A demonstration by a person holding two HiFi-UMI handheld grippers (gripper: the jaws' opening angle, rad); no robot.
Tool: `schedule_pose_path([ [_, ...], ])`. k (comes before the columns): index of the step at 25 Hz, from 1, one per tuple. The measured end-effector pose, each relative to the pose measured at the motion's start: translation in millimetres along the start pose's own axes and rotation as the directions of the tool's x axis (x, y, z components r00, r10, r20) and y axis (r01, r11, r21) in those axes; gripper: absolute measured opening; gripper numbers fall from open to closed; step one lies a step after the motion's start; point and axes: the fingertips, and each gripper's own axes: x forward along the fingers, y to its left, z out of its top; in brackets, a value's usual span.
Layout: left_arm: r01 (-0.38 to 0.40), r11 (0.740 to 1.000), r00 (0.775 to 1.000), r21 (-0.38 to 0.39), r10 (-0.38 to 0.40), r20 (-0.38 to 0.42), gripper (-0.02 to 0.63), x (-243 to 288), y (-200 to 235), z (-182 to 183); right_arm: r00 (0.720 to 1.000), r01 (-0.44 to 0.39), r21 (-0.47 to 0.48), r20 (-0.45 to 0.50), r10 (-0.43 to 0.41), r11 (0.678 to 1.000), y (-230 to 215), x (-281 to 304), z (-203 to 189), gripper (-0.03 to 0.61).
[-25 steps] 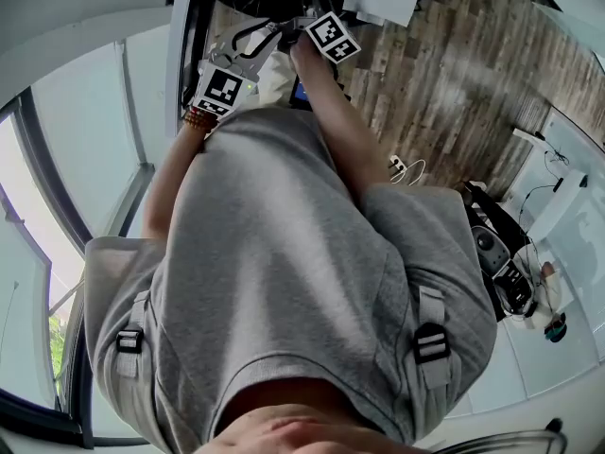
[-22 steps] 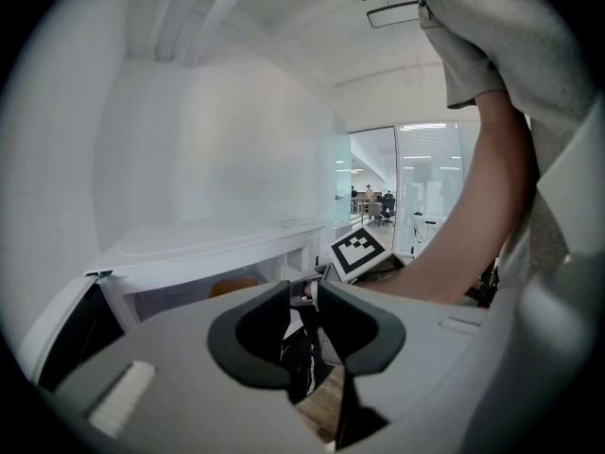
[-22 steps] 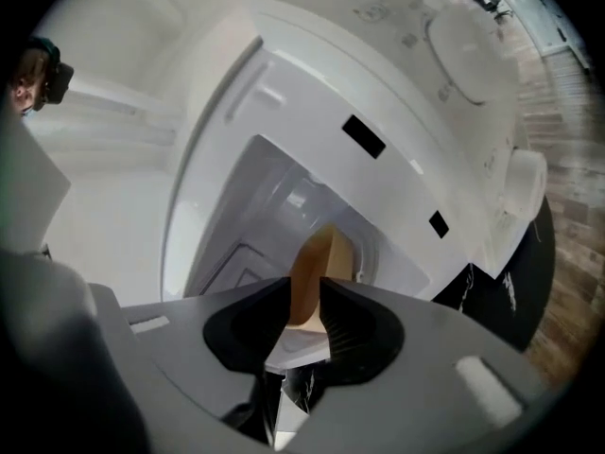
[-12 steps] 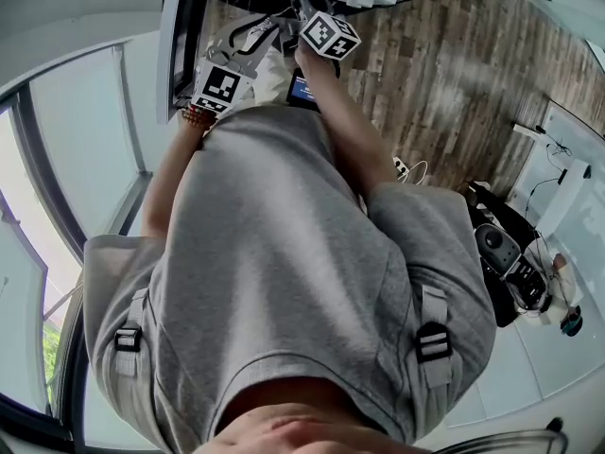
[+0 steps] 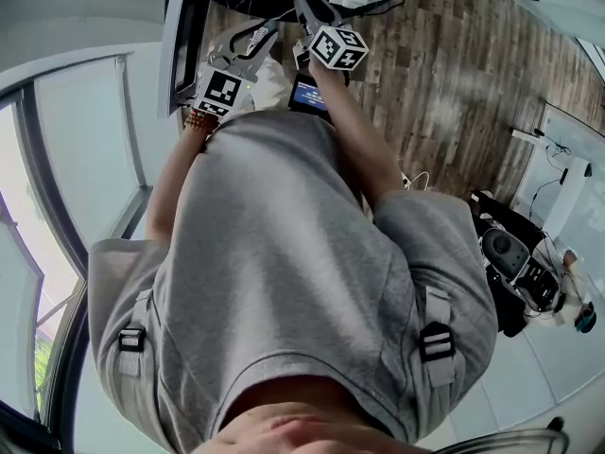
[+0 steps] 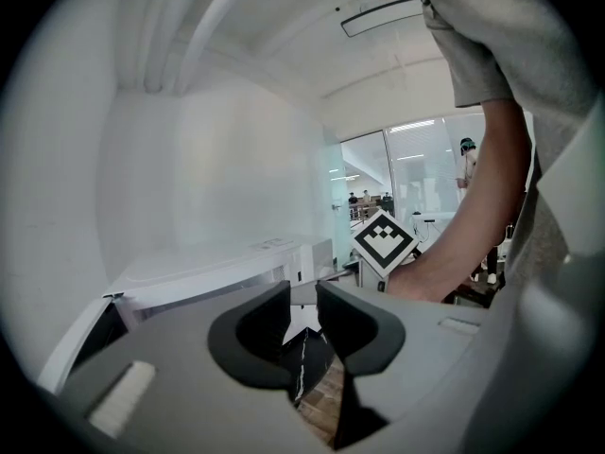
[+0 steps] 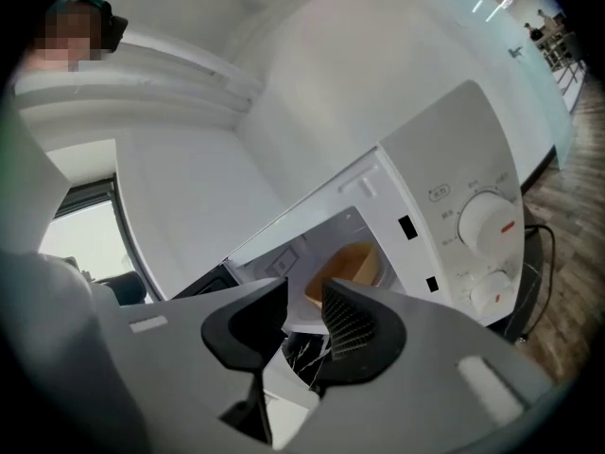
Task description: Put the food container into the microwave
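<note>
My right gripper point(image 7: 304, 301) has just been opening and its jaws are now wide apart with nothing between them. My left gripper point(image 6: 302, 301) is also parted and empty. The container point(image 7: 345, 268) sits inside the microwave point(image 7: 454, 159), just past my right jaw tips, so I judge the placing done. The door point(image 5: 184, 36) is open at the left. The main risk is that my right jaws are close to the opening, so a sloppy pull-back could clip the container rim and drag it forward or tip it. I can't tell how deep it sits. If it's near the front lip, swinging the door shut could knock it. The left gripper could also bump the door.
</note>
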Motion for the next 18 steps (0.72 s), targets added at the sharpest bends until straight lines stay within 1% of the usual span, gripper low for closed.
schedule_pose_path([
  [6,-0.024,1.000,0.999,0.009,0.024,0.029,0.087,-5.2,-2.1,7.0,0.999,-0.042,-0.065,-0.005,0.041,0.997,12.4,-11.5,5.0,0.127],
  [9,-0.038,0.999,0.999,0.000,0.038,0.027,0.087,-9.4,-2.0,5.3,0.997,-0.081,-0.093,-0.018,0.080,0.992,22.8,-15.0,7.0,0.127],
  [15,-0.041,0.999,0.999,-0.014,0.041,0.023,0.087,-15.7,-6.4,-0.7,0.989,-0.149,-0.212,-0.052,0.142,0.966,47.0,-24.1,10.5,0.124],
  [18,-0.047,0.999,0.998,-0.011,0.048,0.028,0.086,-19.8,-6.9,-0.8,0.987,-0.159,-0.251,-0.057,0.150,0.955,52.8,-30.3,8.9,0.121],
])
